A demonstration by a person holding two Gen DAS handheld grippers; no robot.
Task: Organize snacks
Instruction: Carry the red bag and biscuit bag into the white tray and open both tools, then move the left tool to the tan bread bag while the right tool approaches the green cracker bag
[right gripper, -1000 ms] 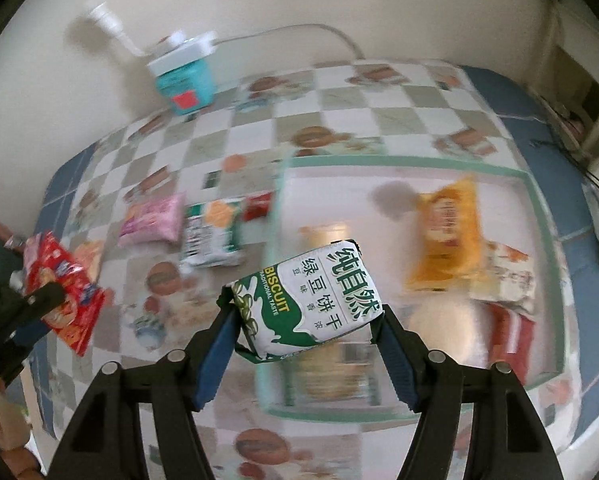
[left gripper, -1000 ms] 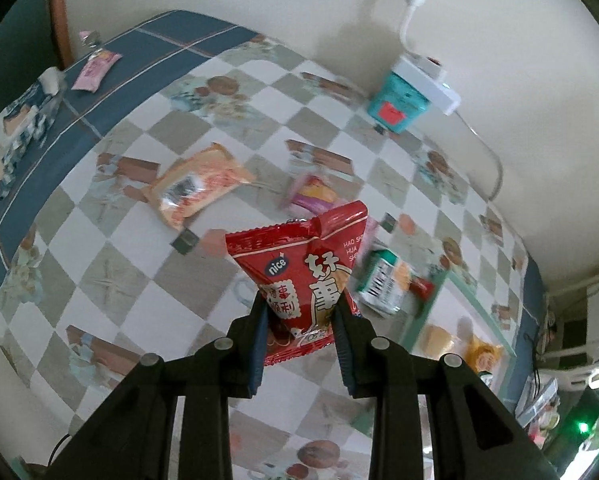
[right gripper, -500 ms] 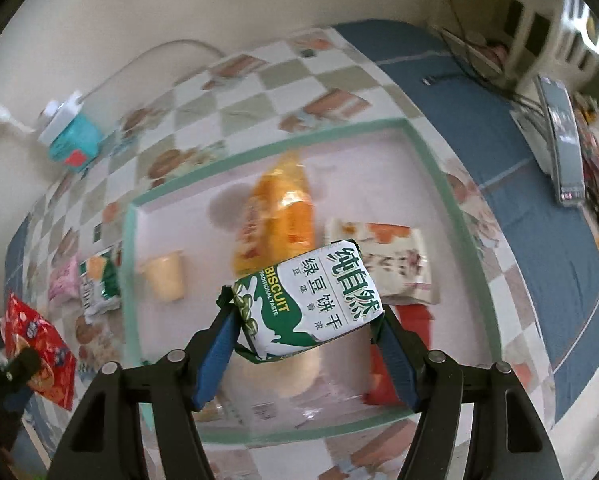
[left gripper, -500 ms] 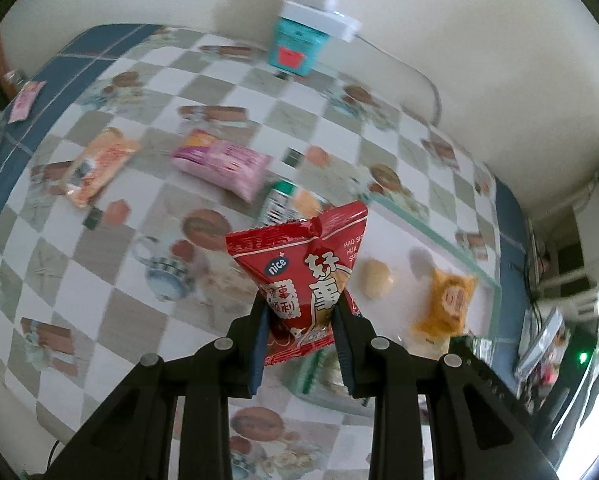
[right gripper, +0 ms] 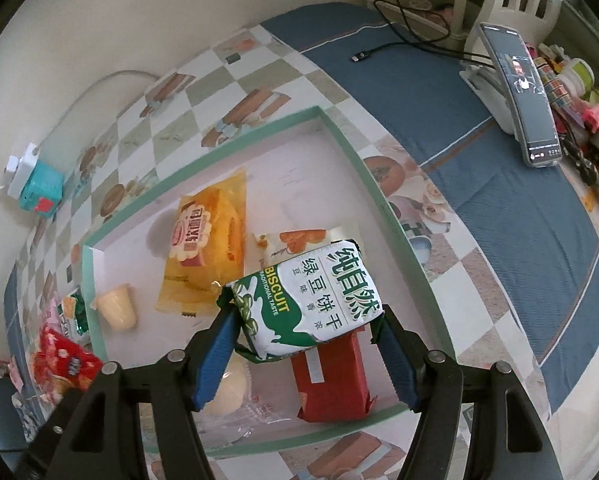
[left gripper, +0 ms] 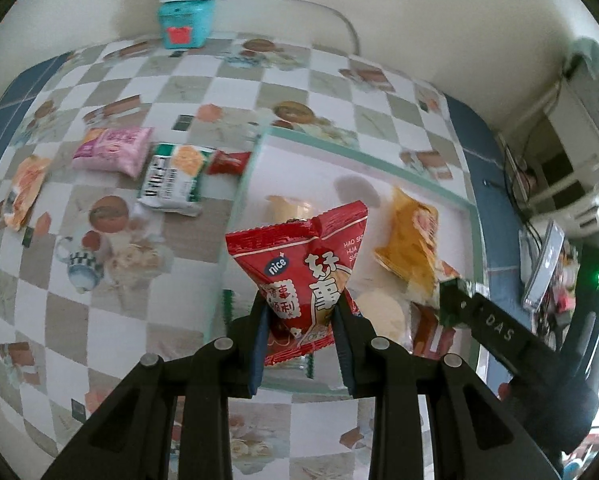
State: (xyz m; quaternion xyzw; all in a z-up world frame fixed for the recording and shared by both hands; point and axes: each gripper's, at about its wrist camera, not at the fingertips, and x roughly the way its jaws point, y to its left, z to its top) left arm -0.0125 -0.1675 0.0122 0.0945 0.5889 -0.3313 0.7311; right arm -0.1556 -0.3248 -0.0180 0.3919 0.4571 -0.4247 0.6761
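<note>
Two grippers hang over a table dressed in a checked cloth (left gripper: 171,236) of white and grey squares printed with cakes and teapots, bordered in blue along its right edge. The left gripper (left gripper: 299,312) pinches a red snack packet (left gripper: 303,268) by its lower end, above the near left corner of a shallow tray with a green rim (left gripper: 235,208). The right gripper (right gripper: 305,324) clamps a green-and-white biscuit pack (right gripper: 311,300) across its width, over the tray's near right part.

Inside the tray lie an orange packet (right gripper: 207,248), a small cream cup (right gripper: 117,308) on its side by the left rim, a red box (right gripper: 331,380) at the near edge and a pale round bun (right gripper: 231,388) in clear wrap. Left of the tray, on the cloth, sit a pink packet (left gripper: 113,150), a green-and-white packet (left gripper: 175,180), a small red sweet (left gripper: 227,162) and an orange packet (left gripper: 21,190) near the left edge.

A teal box (left gripper: 185,28) carrying a white power adapter stands at the far edge against a cream wall. On the blue border a phone (right gripper: 519,92) leans in a stand beside a black cable (right gripper: 395,46).
</note>
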